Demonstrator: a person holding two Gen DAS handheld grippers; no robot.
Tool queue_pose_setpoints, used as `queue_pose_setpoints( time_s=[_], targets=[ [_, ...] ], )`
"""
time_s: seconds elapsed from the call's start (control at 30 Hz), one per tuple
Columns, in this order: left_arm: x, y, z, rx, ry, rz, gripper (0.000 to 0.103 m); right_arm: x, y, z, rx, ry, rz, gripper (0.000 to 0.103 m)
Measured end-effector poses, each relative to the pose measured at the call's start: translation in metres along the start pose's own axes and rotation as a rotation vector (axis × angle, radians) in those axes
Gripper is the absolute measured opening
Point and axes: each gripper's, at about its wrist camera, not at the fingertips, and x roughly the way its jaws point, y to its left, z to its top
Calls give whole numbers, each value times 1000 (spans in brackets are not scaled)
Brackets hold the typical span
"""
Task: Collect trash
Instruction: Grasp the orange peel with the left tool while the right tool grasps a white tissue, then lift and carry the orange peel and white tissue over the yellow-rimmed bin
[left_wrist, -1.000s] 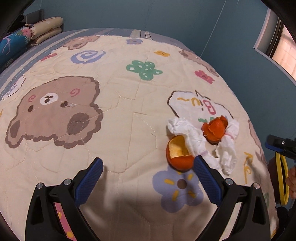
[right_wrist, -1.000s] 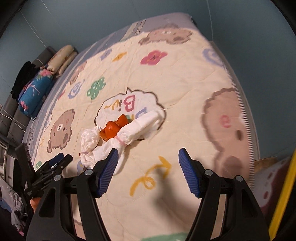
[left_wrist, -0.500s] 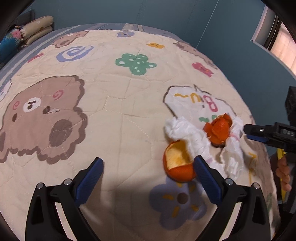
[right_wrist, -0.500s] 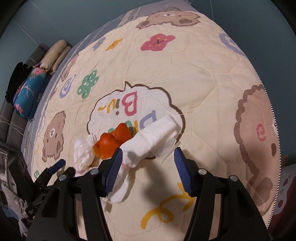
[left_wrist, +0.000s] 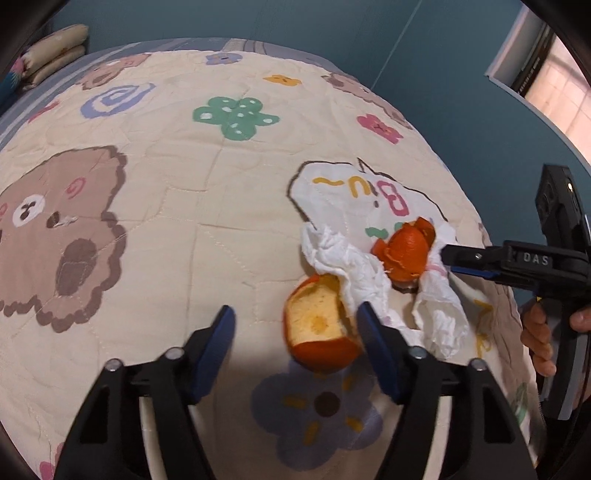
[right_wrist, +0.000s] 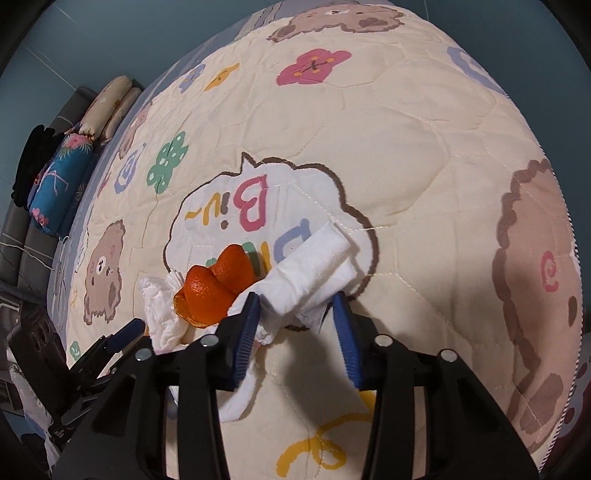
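On the cartoon bed quilt (left_wrist: 184, 229) lie crumpled white tissues (left_wrist: 354, 269) and two orange peels. A cup-shaped orange peel (left_wrist: 317, 332) sits between my left gripper's (left_wrist: 295, 332) open fingers, against the right fingertip. A second orange peel (left_wrist: 406, 251) lies on the tissue further right. In the right wrist view my right gripper (right_wrist: 297, 314) is open around a folded white tissue (right_wrist: 310, 277), its fingers on either side; the second peel (right_wrist: 210, 288) lies just left of it. The right gripper also shows in the left wrist view (left_wrist: 465, 258).
Pillows (right_wrist: 59, 184) and rolled bedding (right_wrist: 107, 107) lie at the bed's far end. A blue-green wall (left_wrist: 424, 74) runs along the bed's side. The bed edge (right_wrist: 554, 229) drops off to the right. The left gripper shows at lower left in the right wrist view (right_wrist: 122, 336).
Both grippers have moved forward toward the trash. The left one now has the cup-shaped peel between its fingers; the right one has narrowed and straddles the folded tissue.
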Motion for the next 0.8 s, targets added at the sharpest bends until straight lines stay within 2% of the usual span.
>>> queue_pose_setpoints(
  time_s=[0.03,0.1,0.17,0.3,0.43,0.8],
  targets=[
    [1,-2,0,4,4,-8,53,2,1,0,-2,2,2,31],
    [3,-4,0,0,15,-38,35,4,2,0,-2,11,8,24],
    [4,-5,-3,1,15,-48,31,6,3,0,-6,16,13,19],
    [1,5,-5,-57,14,-81,12,-1,7,-2,-34,-7,18,13],
    [-16,15,-9,-107,-13,-124,10,-13,10,-5,-52,-29,25,12],
    [-58,15,-25,-120,-66,-144,9,-51,4,-18,-48,-86,43,11]
  ],
)
